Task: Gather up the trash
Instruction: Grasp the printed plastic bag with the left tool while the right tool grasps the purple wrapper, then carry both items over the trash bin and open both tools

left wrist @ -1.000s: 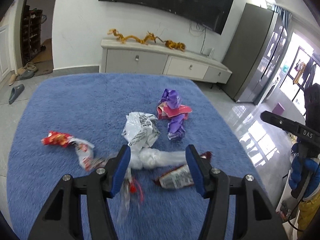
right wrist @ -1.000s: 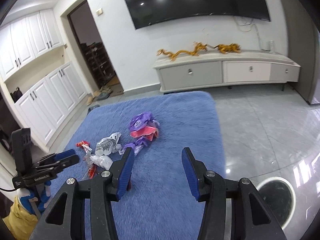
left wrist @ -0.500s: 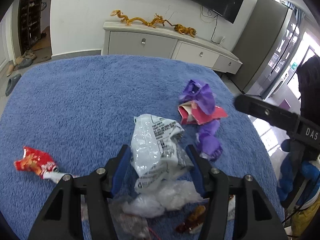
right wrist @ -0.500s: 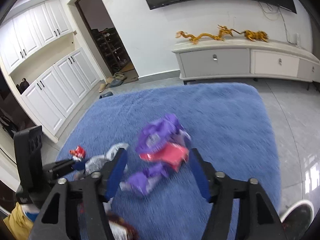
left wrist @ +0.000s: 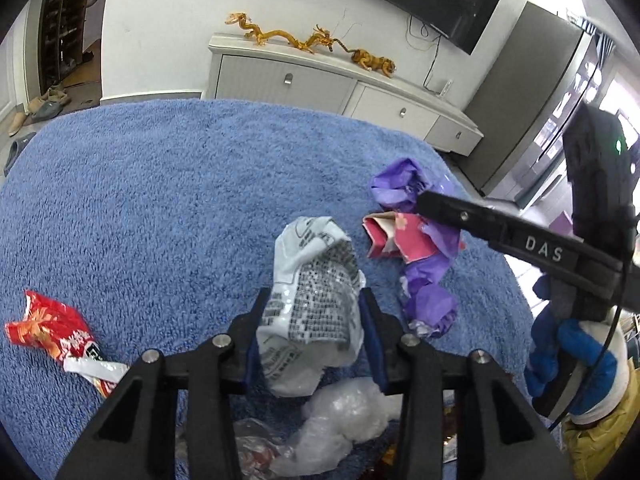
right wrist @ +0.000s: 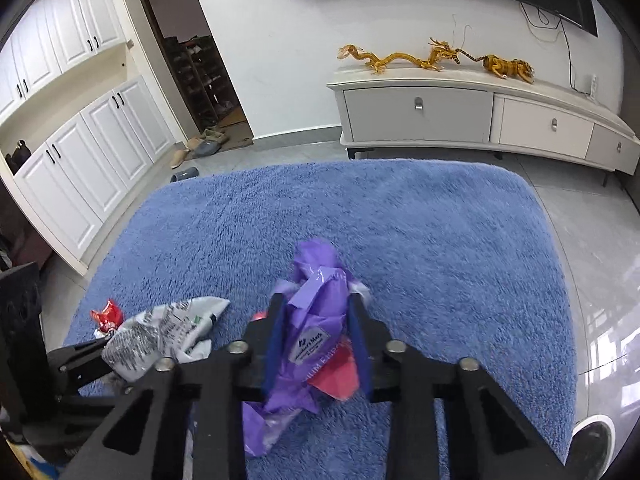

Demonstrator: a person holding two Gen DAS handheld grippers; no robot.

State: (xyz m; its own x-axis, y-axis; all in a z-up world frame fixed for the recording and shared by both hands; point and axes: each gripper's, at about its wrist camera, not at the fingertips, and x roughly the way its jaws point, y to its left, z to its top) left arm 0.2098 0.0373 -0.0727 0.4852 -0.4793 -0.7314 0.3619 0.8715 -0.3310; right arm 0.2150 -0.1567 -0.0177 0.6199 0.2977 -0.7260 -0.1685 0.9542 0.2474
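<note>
1. Trash lies scattered on the blue shag rug point(left wrist: 168, 200), and I have both grippers down among it.
2. My left gripper point(left wrist: 310, 332) has just been closing, and its blue pads now pinch the crumpled white wrapper with black print point(left wrist: 312, 280) on both sides.
3. From the right wrist view, that same white wrapper point(right wrist: 168, 328) sits left of my right gripper, with the left tool's black fingers against it.
4. My right gripper point(right wrist: 316, 344) has just been closing too; its pads press on the purple wrapper point(right wrist: 320, 300), with a red piece bunched against it low on the right.
5. In the left wrist view, the purple wrapper point(left wrist: 428, 296) lies just right of the white one, the right tool's finger crossing over it.
6. A red snack wrapper point(left wrist: 48, 328) lies apart on the rug to the left.
7. A clear plastic bag point(left wrist: 344, 416) lies crumpled under my left gripper.
8. A white TV cabinet point(right wrist: 480, 116) stands beyond the rug.
</note>
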